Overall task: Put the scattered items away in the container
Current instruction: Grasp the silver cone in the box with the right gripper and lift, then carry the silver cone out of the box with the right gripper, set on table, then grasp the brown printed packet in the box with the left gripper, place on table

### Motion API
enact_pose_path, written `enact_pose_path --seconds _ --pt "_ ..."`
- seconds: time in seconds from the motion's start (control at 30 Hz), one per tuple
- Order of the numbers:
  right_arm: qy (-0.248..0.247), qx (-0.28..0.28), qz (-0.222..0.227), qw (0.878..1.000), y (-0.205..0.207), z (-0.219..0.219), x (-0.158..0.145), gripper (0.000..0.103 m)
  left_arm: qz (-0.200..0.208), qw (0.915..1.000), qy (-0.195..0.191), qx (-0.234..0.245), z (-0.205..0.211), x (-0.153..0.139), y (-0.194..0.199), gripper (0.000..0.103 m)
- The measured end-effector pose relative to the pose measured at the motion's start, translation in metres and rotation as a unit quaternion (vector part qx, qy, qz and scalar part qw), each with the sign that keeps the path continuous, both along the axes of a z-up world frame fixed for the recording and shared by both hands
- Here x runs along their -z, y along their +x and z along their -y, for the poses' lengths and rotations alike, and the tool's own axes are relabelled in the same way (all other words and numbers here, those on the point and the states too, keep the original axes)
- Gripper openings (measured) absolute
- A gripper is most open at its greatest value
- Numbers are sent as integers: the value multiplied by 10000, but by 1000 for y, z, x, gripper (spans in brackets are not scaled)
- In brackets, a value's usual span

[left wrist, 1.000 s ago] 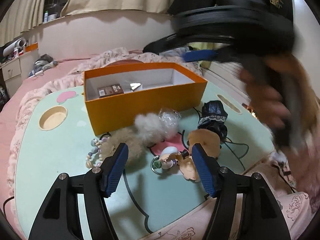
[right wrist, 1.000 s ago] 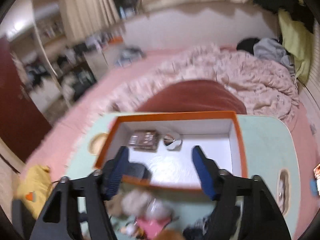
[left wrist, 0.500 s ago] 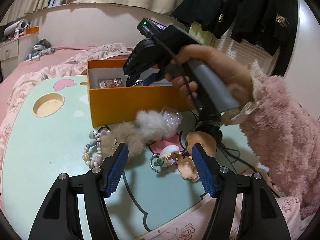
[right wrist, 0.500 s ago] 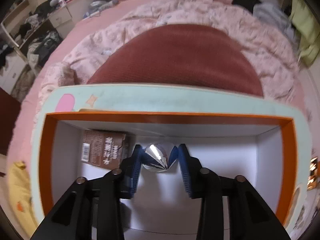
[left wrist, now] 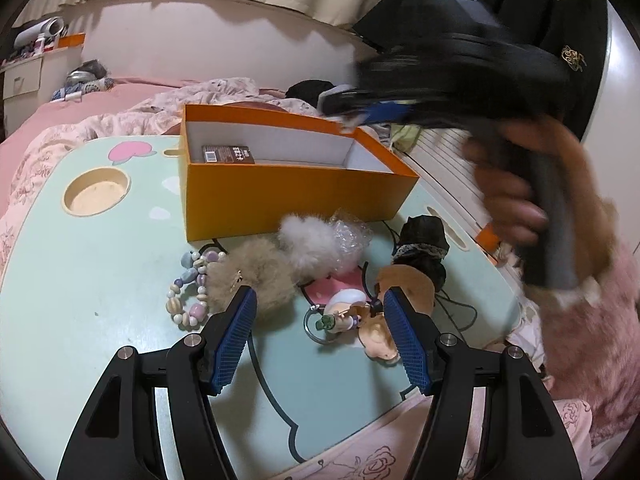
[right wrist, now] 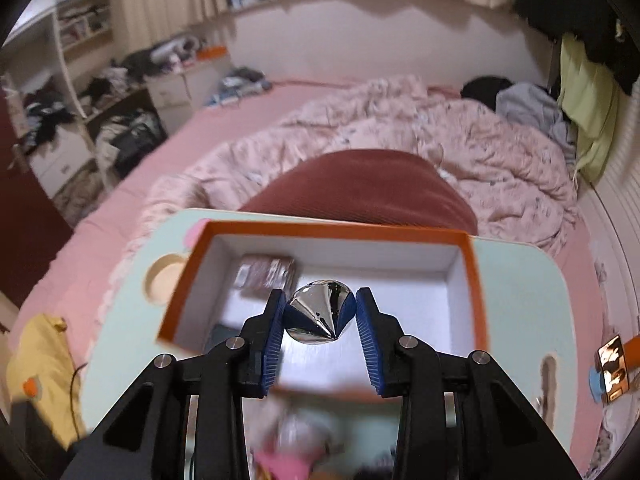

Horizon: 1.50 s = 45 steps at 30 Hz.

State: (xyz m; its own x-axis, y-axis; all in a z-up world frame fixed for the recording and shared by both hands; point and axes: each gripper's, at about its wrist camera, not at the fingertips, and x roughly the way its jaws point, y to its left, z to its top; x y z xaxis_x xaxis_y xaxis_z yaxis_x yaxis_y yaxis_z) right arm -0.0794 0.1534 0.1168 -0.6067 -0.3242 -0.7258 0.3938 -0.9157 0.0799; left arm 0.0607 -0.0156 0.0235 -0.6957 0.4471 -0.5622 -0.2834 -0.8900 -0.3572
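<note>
- The right tongs [right wrist: 320, 314] pinch a shiny silver cone-shaped piece [right wrist: 318, 314] between their blue pads, gripped narrow, with the cone's point towards the camera.
- In the right wrist view they hold it above the open orange box [right wrist: 472, 264], over the white floor of the box.
- A brown packet [right wrist: 266, 274] lies flat inside the box near its far left corner; in the left wrist view the same packet [left wrist: 228, 155] shows against the white inner wall.
- The orange box [left wrist: 296, 196] stands on the pale green table [left wrist: 100, 272], at the far side of it.
- The left tongs [left wrist: 320, 330] stand wide with nothing between the pads, low over the near part of the table.
- Loose things lie on the table in front of the box: a bead bracelet [left wrist: 188, 292], a tan fluffy ball [left wrist: 256, 272] beside it, a white fluffy ball [left wrist: 312, 240] touching the tan one, and a crumpled clear wrapper [left wrist: 354, 232] against the white ball.
- Further right lies a black cloth piece with lace trim [left wrist: 424, 248], with a tan rounded piece [left wrist: 408, 284] just in front of it.
- A small doll figure on a metal ring [left wrist: 340, 316] lies between the pads' line of sight, on the table.
- In the left wrist view a hand [left wrist: 516, 200] in a fluffy pink sleeve [left wrist: 592, 340] grips the handle of the right tool, blurred, above the right end of the box.
- The table stands on a bed with a pink rumpled blanket [right wrist: 440, 132].
</note>
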Motion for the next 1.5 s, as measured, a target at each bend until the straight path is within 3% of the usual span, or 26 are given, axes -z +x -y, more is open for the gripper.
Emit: enact_pose_path --seconds 0.2,0.43,0.5,0.53,0.57,0.6,0.83,0.9,1.0,1.07,1.13,1.27,1.33,1.4,1.5 --pt "-183 -11 59 9998 47 -38 16 35 61 10000 -26 0 -3 1 -2 66" --pt "-157 143 398 9990 53 -49 56 35 103 9998 -143 -11 -5 1 -3 66" --pt "-192 221 387 9988 53 -51 62 39 111 9998 -154 -20 -5 0 -3 66" --pt "-278 230 383 9986 52 -52 62 48 116 9998 -153 -28 -4 0 -3 66" --pt "-518 235 345 9978 53 -57 61 56 122 9998 -149 -40 -4 0 -3 66" --pt "-689 265 277 9969 55 -62 58 57 130 9998 -144 -52 -4 1 -3 66" --pt "-1256 1196 -366 9842 78 -123 47 58 216 9997 -102 -78 -1 3 -5 66" --pt "-1146 1425 -513 9818 92 -137 54 58 234 9997 -63 -73 0 1 -7 66" --pt "-969 1351 -655 9839 111 -135 64 58 115 9998 31 -127 2 -13 -8 66" --pt "-904 1184 -731 9861 123 -127 69 58 85 9997 69 -231 1 -33 -16 66" --pt "-759 997 -856 9884 132 -112 71 58 348 9985 -116 -417 -3 -56 -41 66" --pt "-473 734 -967 9915 132 -94 72 58 950 9908 -704 -666 -12 -77 -108 66" --pt "-479 715 -952 9917 132 -96 75 58 1317 9840 -1001 -663 -19 -74 -144 66" --pt "-579 760 -899 9914 131 -101 77 58 1769 9733 -1250 -758 -22 -61 -176 66" --pt "-763 779 -749 9912 127 -110 82 58 1954 9576 -1792 -1127 -27 -43 -207 66"
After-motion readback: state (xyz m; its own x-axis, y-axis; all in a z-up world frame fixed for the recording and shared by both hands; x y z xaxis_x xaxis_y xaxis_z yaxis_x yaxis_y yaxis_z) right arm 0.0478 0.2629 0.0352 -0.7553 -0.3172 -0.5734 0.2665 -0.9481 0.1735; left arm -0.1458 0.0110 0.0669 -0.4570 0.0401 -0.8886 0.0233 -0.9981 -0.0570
